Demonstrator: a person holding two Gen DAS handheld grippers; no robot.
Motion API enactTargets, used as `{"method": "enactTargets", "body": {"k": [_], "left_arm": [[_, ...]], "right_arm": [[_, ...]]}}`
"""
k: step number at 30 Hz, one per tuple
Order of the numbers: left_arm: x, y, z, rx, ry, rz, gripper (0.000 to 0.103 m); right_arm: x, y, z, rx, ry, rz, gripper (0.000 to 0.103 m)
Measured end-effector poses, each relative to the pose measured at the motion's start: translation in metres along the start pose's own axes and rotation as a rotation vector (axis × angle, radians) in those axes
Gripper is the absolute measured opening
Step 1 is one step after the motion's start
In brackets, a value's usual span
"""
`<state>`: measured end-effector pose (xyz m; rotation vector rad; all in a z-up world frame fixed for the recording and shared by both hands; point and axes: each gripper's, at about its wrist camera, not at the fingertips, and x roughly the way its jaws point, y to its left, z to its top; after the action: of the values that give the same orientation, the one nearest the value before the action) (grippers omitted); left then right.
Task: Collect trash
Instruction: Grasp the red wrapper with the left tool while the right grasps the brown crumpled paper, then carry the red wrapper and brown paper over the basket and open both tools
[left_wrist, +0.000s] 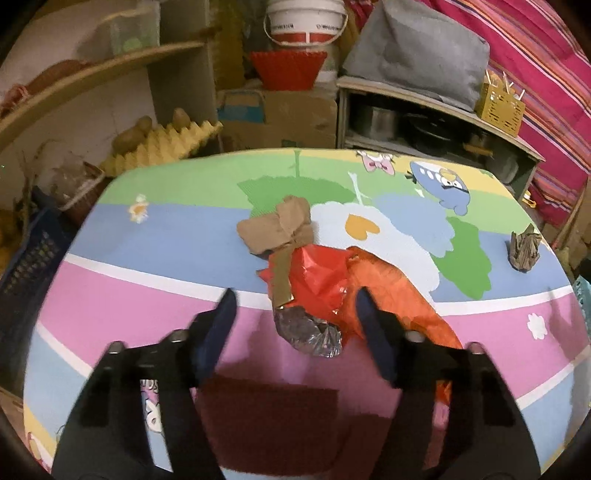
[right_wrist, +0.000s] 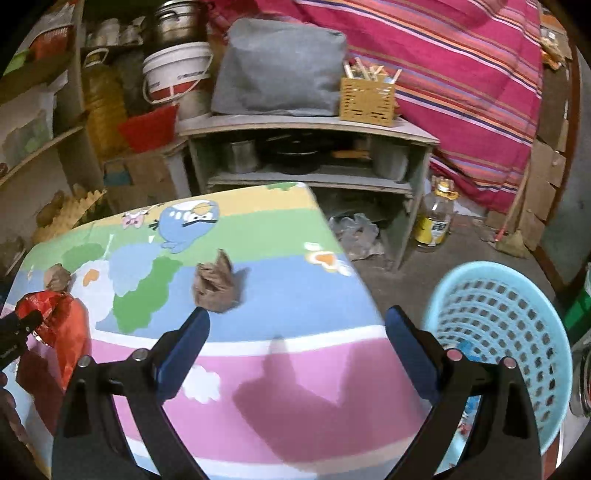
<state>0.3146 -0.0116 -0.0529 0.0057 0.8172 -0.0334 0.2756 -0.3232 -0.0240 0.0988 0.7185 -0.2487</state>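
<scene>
The left gripper (left_wrist: 295, 306), jaws apart, flanked the crumpled silver foil wad (left_wrist: 308, 334) on the cartoon-printed table (left_wrist: 129, 306); closing squarely on it seemed best. The right gripper (right_wrist: 295, 325) gaped empty near the pale-blue perforated plastic basket (right_wrist: 498, 332).

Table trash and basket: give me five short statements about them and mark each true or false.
1. The light blue basket stands on the table. False: it stands beside it, on the floor.
2. The foil ball lies against the red wrapper. True.
3. The left hand-held gripper is clamped on foil. False: its fingers stand apart around the pile.
4. The right hand-held gripper is open and empty. True.
5. A crumpled brown paper lies apart from the pile. True.
</scene>
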Motion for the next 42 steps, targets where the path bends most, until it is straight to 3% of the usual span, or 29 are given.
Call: {"method": "enactTargets", "body": {"k": [4, 6, 12, 15, 19, 21, 24, 33, 42], "left_arm": [[0.007, 0.003, -0.002, -0.025, 0.024, -0.057, 0.035], [0.002, 0.002, -0.002, -0.020, 0.009, -0.071, 0.020], [-0.005, 0.010, 0.001, -0.040, -0.018, -0.084, 0.007], [-0.004, 0.015, 0.003, -0.044, -0.021, -0.075, 0.006], [-0.002, 0.019, 0.005, -0.051, -0.028, -0.075, 0.005], [-0.001, 0.020, 0.006, -0.056, -0.028, -0.076, 0.005], [-0.004, 0.019, 0.007, -0.047, -0.039, -0.066, 0.005], [-0.030, 0.016, 0.011, -0.035, -0.103, -0.052, 0.005], [-0.077, 0.000, 0.019, -0.036, -0.200, -0.059, 0.005]], "right_arm": [[0.020, 0.019, 0.007, -0.022, 0.020, 0.014, 0.094], [0.029, 0.028, 0.009, -0.027, 0.028, 0.024, 0.094], [0.052, 0.059, 0.013, -0.061, 0.046, 0.041, 0.094], [0.066, 0.068, 0.014, -0.109, 0.071, -0.021, 0.094], [0.077, 0.068, 0.014, -0.102, 0.099, -0.004, 0.088], [0.082, 0.070, 0.013, -0.115, 0.125, 0.009, 0.058], [0.085, 0.076, 0.009, -0.149, 0.139, 0.026, 0.042], [0.045, 0.074, 0.016, -0.192, 0.050, 0.058, 0.042], [-0.003, 0.023, 0.026, -0.173, -0.018, 0.040, 0.042]]}}
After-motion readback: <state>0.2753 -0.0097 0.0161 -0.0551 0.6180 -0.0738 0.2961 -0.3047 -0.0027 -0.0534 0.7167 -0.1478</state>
